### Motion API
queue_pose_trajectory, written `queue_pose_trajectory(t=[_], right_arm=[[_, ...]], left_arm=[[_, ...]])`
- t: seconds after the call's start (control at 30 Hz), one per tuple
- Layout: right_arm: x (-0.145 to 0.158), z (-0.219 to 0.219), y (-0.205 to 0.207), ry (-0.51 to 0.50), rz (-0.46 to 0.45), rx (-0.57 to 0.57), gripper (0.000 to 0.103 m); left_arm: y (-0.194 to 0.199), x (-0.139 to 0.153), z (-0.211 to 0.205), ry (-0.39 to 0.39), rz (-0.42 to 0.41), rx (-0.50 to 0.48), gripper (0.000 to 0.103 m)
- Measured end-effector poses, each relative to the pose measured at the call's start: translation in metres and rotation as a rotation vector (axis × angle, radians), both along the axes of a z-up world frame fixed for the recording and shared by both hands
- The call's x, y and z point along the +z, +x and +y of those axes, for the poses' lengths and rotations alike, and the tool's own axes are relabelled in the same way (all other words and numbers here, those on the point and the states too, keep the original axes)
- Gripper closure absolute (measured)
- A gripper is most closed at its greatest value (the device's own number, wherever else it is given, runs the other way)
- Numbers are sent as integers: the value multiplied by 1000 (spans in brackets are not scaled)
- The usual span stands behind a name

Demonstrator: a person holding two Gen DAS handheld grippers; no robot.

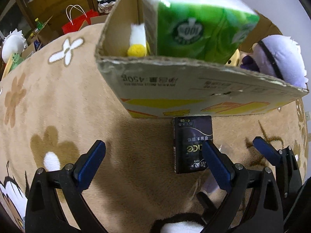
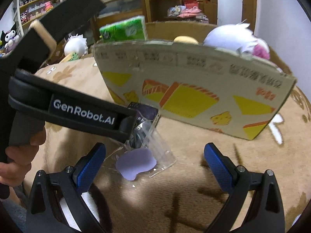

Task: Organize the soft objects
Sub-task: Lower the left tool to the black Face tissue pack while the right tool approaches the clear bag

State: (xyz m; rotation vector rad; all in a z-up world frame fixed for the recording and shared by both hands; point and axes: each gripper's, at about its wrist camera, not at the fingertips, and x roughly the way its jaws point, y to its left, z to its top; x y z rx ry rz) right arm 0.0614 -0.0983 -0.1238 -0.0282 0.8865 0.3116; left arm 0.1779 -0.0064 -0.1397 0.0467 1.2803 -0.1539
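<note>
Both wrist views look forward, low and close, sharing the cardboard box [image 1: 194, 89] [image 2: 194, 81].

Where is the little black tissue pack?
In the left wrist view, the black tissue pack lies on the tan flowered blanket, touching the cardboard box's front wall, just ahead of the open left gripper.

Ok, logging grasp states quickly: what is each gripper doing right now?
Left gripper: open, holding nothing; the dark rectangular tissue pack lies between its fingers.
Right gripper: open, holding nothing.
</note>
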Motion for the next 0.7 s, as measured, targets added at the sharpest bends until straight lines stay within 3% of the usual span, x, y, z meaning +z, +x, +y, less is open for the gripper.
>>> queue_pose_trajectory(t=[0.53,0.7], right_arm=[[-18,1,20,13,62,-14,0],[-18,-8,18,18,69,-11,14]], left_arm=[[8,-15,-6,-44,45,-31,5],[12,-19,-7,-60,60,-53,5]])
